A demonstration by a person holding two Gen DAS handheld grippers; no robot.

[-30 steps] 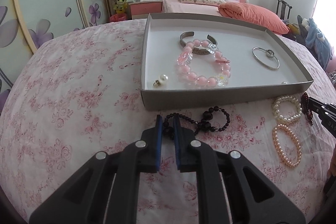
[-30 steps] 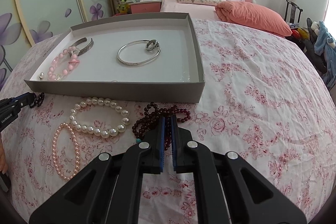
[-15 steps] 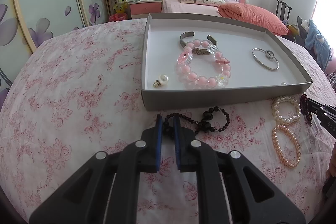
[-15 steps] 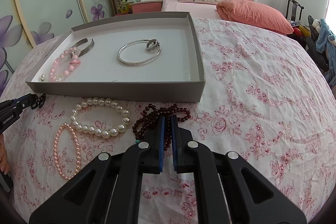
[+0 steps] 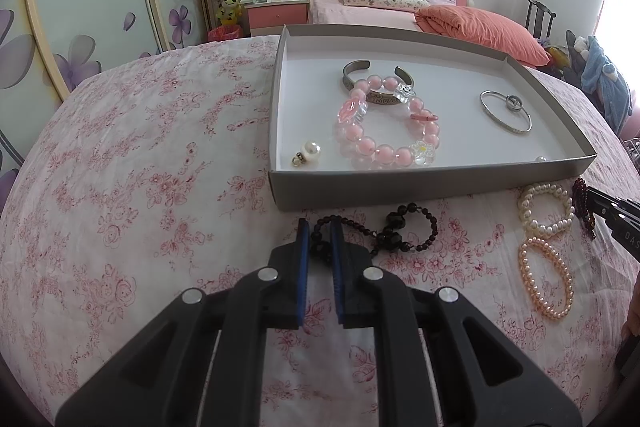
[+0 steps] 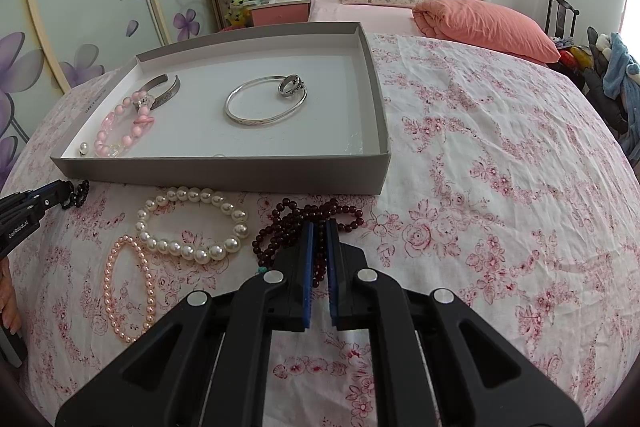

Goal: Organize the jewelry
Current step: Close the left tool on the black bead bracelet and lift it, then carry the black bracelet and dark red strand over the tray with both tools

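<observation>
Floral bedspread (image 6: 500, 155) with a grey jewelry tray (image 5: 420, 183) on it.
Left tool (image 5: 319, 235) pinches the black bead bracelet (image 5: 404, 231) just before the tray; right tool (image 6: 318, 235) pinches the dark red bead strand (image 6: 288, 223) beside the white pearl bracelet (image 6: 192, 223).

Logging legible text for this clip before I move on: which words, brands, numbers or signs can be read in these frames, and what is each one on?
"GenRobot.AI": printed on the side of the left gripper, as seen from the right wrist view.
"DAS": partial lettering, cut off by the frame edge, on the right gripper in the left wrist view.
Small print on the left outer wall of the tray: too small to read.
Engraving on the ring: too blurred to read.
</observation>
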